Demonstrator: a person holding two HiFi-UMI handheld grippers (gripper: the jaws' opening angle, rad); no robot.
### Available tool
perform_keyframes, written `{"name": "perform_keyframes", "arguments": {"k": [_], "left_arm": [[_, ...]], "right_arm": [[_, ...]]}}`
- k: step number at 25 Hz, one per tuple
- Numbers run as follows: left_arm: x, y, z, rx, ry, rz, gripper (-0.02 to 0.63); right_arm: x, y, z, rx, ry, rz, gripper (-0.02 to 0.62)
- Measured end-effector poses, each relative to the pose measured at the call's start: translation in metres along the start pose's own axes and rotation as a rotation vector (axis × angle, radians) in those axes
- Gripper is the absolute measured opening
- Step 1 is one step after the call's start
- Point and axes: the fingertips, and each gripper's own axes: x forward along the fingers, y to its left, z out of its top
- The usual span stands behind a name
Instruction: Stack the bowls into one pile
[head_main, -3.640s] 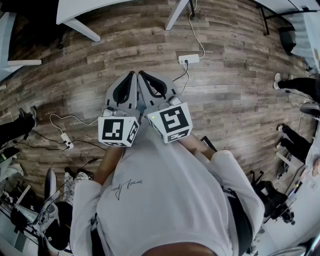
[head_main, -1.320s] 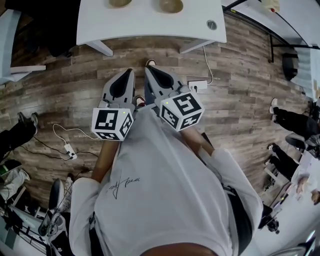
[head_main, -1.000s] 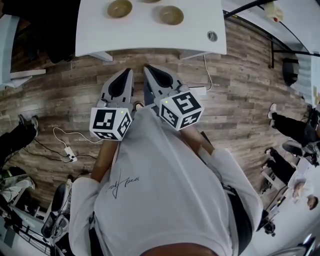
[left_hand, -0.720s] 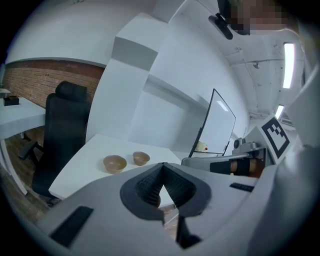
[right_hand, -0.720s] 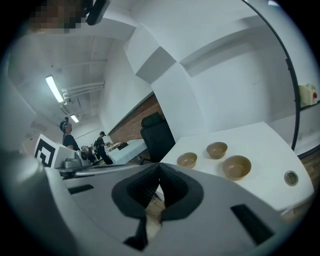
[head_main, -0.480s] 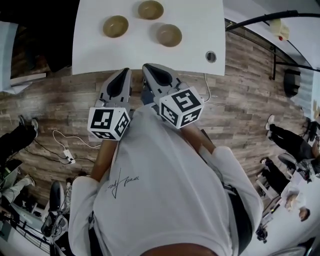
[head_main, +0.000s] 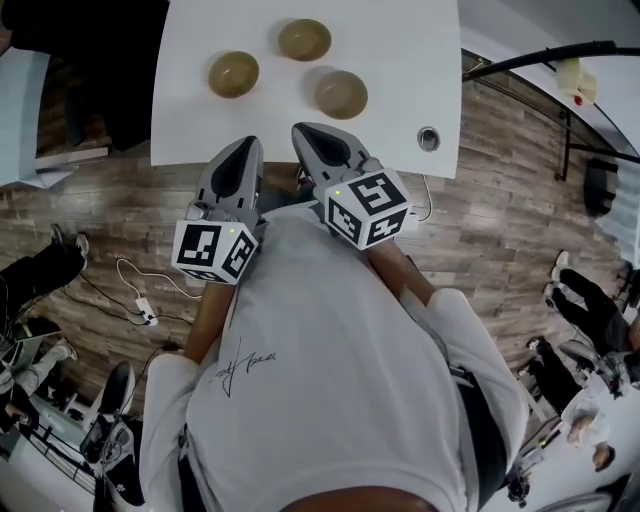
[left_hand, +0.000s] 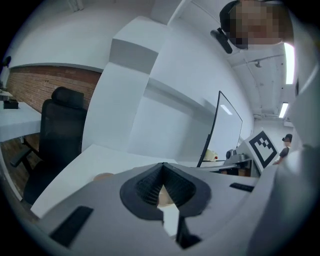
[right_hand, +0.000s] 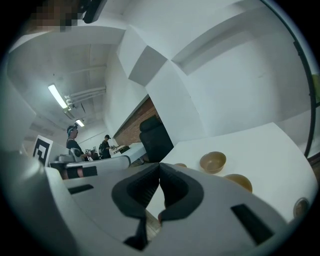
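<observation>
Three round, smooth tan bowls sit apart on the flat white table (head_main: 400, 40): left bowl (head_main: 233, 74), far bowl (head_main: 304, 39), right bowl (head_main: 341, 93). The left gripper (head_main: 249, 145) and right gripper (head_main: 304, 131), grey shells with ribbed black pads, are both pressed together on nothing, side by side at the table's near edge. A round metal grommet (head_main: 428, 138) sits near the corner, with the wood-plank floor (head_main: 490, 210) below

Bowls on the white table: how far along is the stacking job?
Done: nothing. The left bowl, far bowl and right bowl sit apart on the table. In hand: nothing; the left gripper and right gripper are shut and empty, at the table's near edge. Left: all the stacking, two bowls onto a third.
</observation>
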Motion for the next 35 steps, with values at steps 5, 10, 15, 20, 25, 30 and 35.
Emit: {"name": "perform_keyframes", "arguments": {"k": [5, 10, 15, 20, 25, 30, 35], "left_arm": [[0.006, 0.008, -0.004, 0.004, 0.008, 0.036, 0.005], [0.012, 0.019, -0.011, 0.005, 0.021, 0.069, 0.005], [0.03, 0.025, -0.008, -0.006, 0.026, 0.049, 0.005], [0.037, 0.034, -0.006, -0.009, 0.037, 0.039, 0.005], [0.044, 0.046, -0.003, -0.019, 0.043, 0.035, 0.005], [0.047, 0.05, -0.005, -0.015, 0.056, 0.037, 0.005], [0.042, 0.06, -0.01, -0.036, 0.068, 0.062, 0.005]], "right_arm": [[0.001, -0.01, -0.004, 0.016, 0.009, -0.006, 0.011], [0.002, -0.02, -0.007, 0.02, 0.029, -0.033, 0.011], [0.005, -0.041, -0.004, 0.026, 0.042, -0.073, 0.012], [0.012, -0.062, -0.004, 0.04, 0.06, -0.117, 0.025], [0.009, -0.09, -0.007, 0.06, 0.07, -0.189, 0.026], [0.004, -0.118, -0.018, 0.08, 0.105, -0.248, 0.043], [0.003, -0.136, -0.03, 0.084, 0.146, -0.291, 0.052]]}}
